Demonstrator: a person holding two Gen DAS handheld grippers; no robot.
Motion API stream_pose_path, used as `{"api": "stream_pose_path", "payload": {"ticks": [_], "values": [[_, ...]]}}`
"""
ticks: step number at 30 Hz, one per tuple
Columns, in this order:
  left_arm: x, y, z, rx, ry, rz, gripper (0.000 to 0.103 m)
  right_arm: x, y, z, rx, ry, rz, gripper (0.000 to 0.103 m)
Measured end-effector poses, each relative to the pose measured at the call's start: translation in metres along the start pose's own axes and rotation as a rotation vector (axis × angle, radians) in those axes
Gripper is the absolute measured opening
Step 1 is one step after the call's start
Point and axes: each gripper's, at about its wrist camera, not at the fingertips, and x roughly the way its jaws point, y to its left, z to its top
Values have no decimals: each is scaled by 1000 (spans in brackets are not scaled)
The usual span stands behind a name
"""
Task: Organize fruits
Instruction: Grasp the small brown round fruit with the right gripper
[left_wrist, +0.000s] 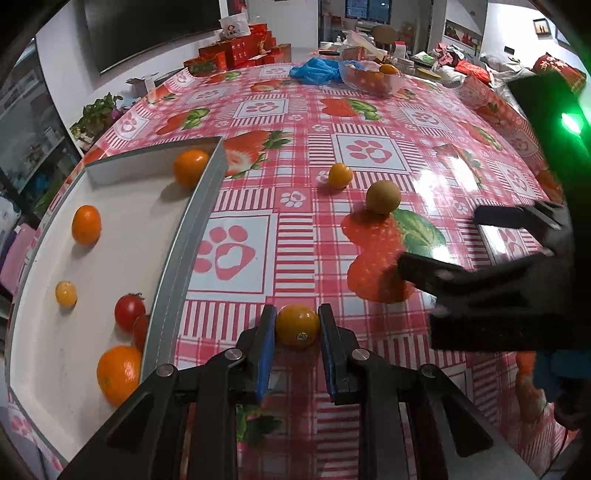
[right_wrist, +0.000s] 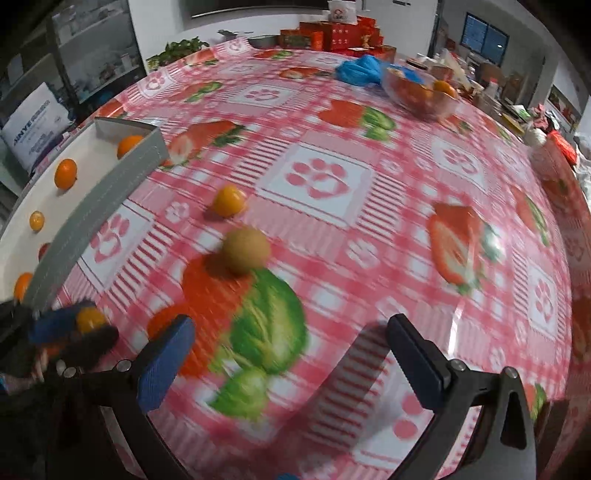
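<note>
The fruit between the left gripper's blue-padded fingers is a small round yellow-orange citrus with a tiny sticker low on its skin; the pads press it from both sides, and it sits low over the pink checked tablecloth just beside the grey wall of the tray. Out on the cloth lie two loose fruits: a small orange one and, near it, a brownish-green round fruit resting at the edge of a printed strawberry. The white tray with grey walls holds seven pieces in the left wrist view: three oranges, one in the far corner, one mid-tray and a large one nearest the camera; one small yellow fruit; and two red tomatoes touching each other against the near wall. At the far end of the table a clear bowl holds orange and red fruit, too small to count, beside a crumpled blue bag. The right gripper hovers over the cloth with its fingers spread wide and nothing between them
</note>
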Motion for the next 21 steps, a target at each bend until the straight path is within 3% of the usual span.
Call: {"api": "stream_pose_path", "payload": {"ticks": [7, 9, 12, 14, 16, 21], "values": [[1, 1, 0, -14, 3, -1, 24, 10, 11, 19, -4, -6, 6, 101], [1, 1, 0, -12, 1, 0, 24, 9, 13, 23, -6, -19, 3, 94], [1, 1, -1, -12, 1, 1, 24, 7, 12, 29, -5, -35, 9, 70], [0, 0, -1, -10, 1, 2, 24, 6, 12, 31, 0, -45, 16, 44], [0, 1, -1, -9, 2, 4, 24, 4, 7, 31, 19, -52, 43, 30], [0, 1, -2, -15, 1, 7, 24, -5, -4, 17, 57, -51, 86, 31]]}}
